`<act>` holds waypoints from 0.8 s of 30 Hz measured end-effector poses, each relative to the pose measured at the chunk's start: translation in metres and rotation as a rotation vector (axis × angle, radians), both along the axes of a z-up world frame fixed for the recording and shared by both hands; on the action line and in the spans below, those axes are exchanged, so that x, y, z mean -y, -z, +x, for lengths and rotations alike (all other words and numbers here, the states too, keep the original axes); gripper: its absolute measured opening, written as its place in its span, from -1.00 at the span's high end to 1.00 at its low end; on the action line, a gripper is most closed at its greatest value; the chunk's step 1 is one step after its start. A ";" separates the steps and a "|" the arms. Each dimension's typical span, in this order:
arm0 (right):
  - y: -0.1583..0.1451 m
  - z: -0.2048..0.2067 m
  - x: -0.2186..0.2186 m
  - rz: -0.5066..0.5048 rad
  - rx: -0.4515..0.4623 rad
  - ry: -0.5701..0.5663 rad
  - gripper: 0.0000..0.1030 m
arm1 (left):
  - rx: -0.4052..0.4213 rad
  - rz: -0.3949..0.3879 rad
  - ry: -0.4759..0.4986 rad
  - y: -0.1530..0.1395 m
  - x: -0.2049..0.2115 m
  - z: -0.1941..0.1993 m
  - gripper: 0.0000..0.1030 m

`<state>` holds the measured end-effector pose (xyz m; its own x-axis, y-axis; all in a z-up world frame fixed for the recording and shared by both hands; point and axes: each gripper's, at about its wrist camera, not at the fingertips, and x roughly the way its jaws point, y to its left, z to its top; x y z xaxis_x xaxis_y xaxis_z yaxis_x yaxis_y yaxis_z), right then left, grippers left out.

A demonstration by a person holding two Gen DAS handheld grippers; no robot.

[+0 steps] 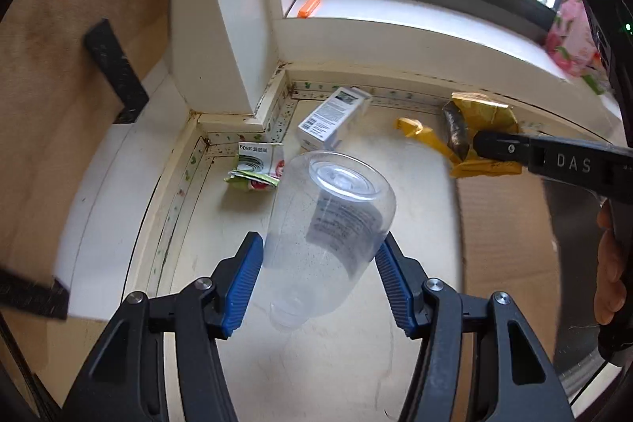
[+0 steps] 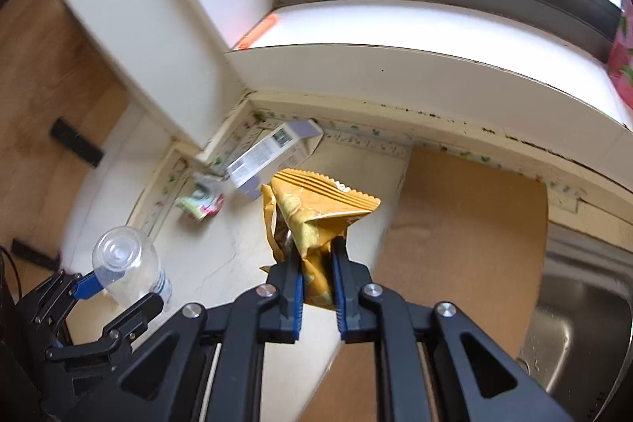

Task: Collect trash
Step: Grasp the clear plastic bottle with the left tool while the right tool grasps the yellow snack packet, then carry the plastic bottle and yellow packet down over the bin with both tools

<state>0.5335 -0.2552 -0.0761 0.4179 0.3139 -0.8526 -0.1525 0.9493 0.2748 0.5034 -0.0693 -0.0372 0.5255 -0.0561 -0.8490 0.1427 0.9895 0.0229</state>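
Note:
My left gripper (image 1: 319, 248) is shut on a clear plastic bottle (image 1: 328, 232), held base-forward above the cream counter; it also shows in the right wrist view (image 2: 126, 267). My right gripper (image 2: 314, 256) is shut on a crumpled yellow snack wrapper (image 2: 316, 216), lifted off the counter; the wrapper also shows in the left wrist view (image 1: 478, 129). A white carton box (image 1: 334, 117) lies near the corner, also in the right wrist view (image 2: 273, 153). A green and white crumpled packet (image 1: 257, 169) lies beside it, blurred in the right wrist view (image 2: 199, 202).
A brown cardboard sheet (image 2: 467, 232) covers the counter to the right. A steel sink (image 2: 581, 311) lies at the far right. A white windowsill (image 2: 395, 30) with an orange item (image 1: 308, 4) runs above. A wooden wall (image 1: 79, 26) stands at the left.

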 end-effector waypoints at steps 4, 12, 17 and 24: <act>-0.025 -0.054 -0.007 -0.002 0.007 -0.034 0.77 | 0.004 -0.030 0.054 -0.025 0.003 -0.044 -0.10; -0.066 -0.176 -0.018 0.010 0.015 -0.062 0.77 | -0.010 -0.068 0.152 -0.058 0.006 -0.141 -0.10; -0.084 -0.246 -0.028 0.007 0.015 -0.070 0.77 | -0.018 -0.084 0.220 -0.074 -0.001 -0.210 -0.10; -0.101 -0.332 -0.049 -0.025 0.026 -0.101 0.77 | 0.006 -0.094 0.315 -0.080 -0.027 -0.304 -0.10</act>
<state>0.2014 -0.2065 0.0245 0.4073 0.3341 -0.8500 -0.2541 0.9354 0.2460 0.1995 -0.0424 0.0429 0.4744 -0.2948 -0.8295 0.4423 0.8945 -0.0650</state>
